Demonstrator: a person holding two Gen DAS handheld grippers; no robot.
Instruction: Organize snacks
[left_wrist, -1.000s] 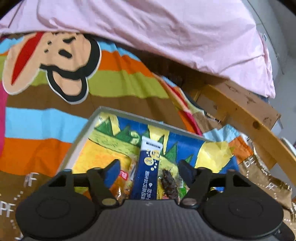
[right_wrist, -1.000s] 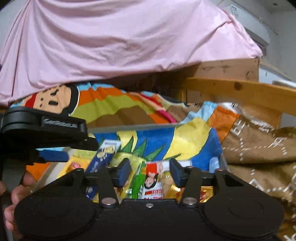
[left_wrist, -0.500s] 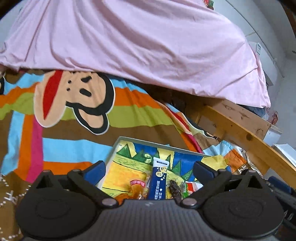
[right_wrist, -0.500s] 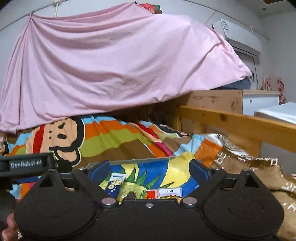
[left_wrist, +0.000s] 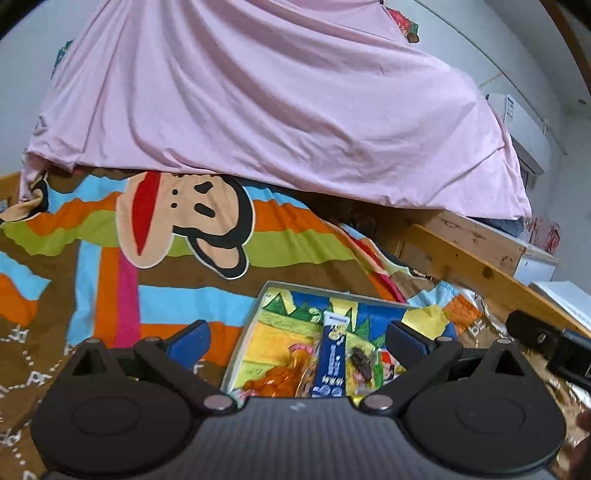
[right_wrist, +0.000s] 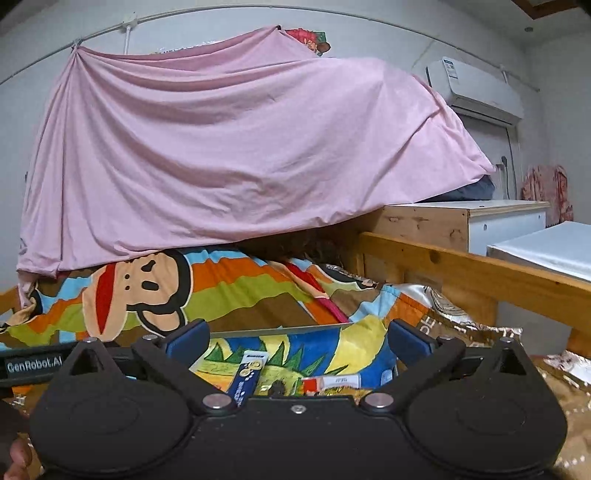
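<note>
Pink sheet (right_wrist: 240, 155) matt cloth; bed rail (right_wrist: 480, 266) bare wood (knotty); snack wrappers (left_wrist: 332, 362) glossy.

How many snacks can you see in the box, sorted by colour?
blue stick packet: 1
orange wrapper: 1
dark brown snack: 1
red and white packet: 1
Total: 4 in view; more may be hidden.

"GenRobot.AI" in white on the black body of the left tongs (right_wrist: 35, 365), pale "PF" letters repeated on the brown blanket (left_wrist: 37, 378) on the bed, print on the blue snack stick (left_wrist: 332, 365) too small to read
</note>
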